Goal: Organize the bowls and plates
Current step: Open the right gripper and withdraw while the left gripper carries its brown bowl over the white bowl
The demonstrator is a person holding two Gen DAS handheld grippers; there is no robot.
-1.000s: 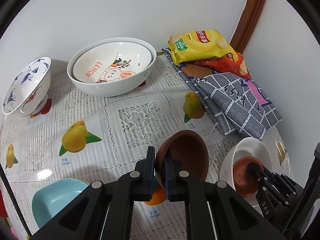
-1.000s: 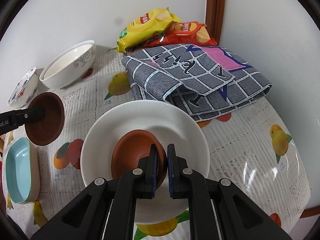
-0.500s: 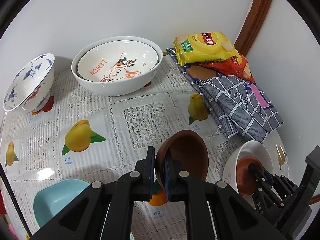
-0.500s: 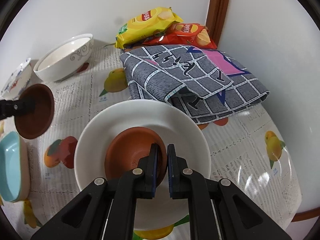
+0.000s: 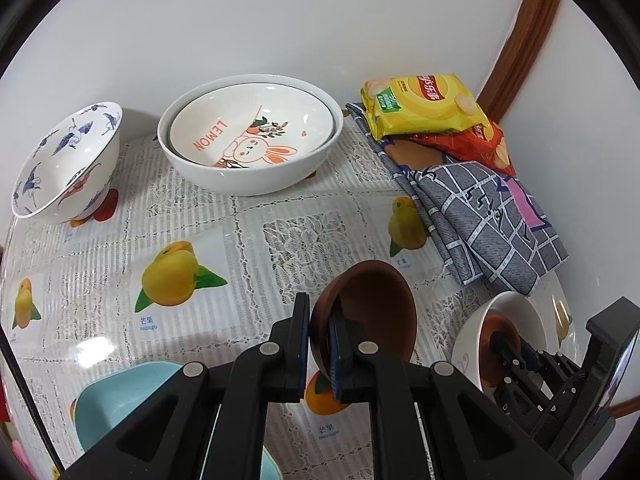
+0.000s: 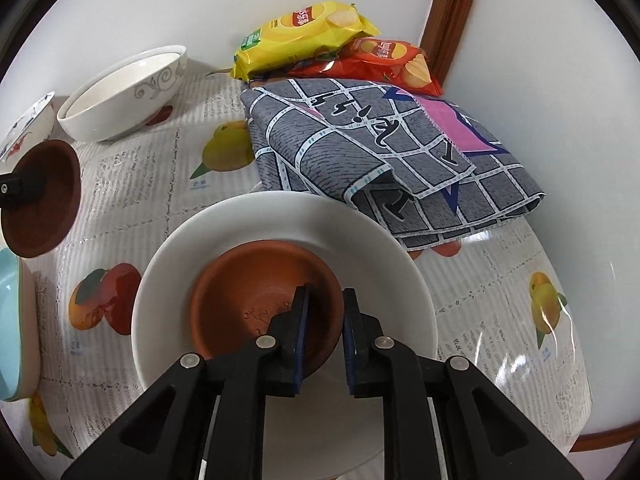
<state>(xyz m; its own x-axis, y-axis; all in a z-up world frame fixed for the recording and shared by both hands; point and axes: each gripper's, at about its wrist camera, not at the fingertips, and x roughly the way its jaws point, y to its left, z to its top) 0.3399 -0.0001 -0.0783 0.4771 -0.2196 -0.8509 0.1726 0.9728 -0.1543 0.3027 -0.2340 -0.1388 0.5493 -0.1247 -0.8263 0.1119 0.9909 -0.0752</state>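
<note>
My left gripper (image 5: pixel 319 342) is shut on the rim of a dark brown bowl (image 5: pixel 372 312) and holds it tilted above the table; the bowl also shows at the left of the right wrist view (image 6: pixel 40 200). My right gripper (image 6: pixel 324 332) is open, its jaws astride the near rim of a terracotta bowl (image 6: pixel 260 300) that sits inside a white bowl (image 6: pixel 240 224). That pair also shows in the left wrist view (image 5: pixel 500 320). A LEMON rabbit bowl (image 5: pixel 252 136) nests in a large white bowl (image 5: pixel 248 176) at the back.
A blue-and-white crane bowl (image 5: pixel 68 160) stands at the back left. A light blue dish (image 5: pixel 120 392) lies at the near left. A grey checked cloth (image 6: pixel 384 152) and two chip bags (image 6: pixel 304 28) fill the back right corner by the wall.
My right gripper has opened and let go of the terracotta bowl's rim. The left gripper with the dark brown bowl has drawn back a little from the table.
</note>
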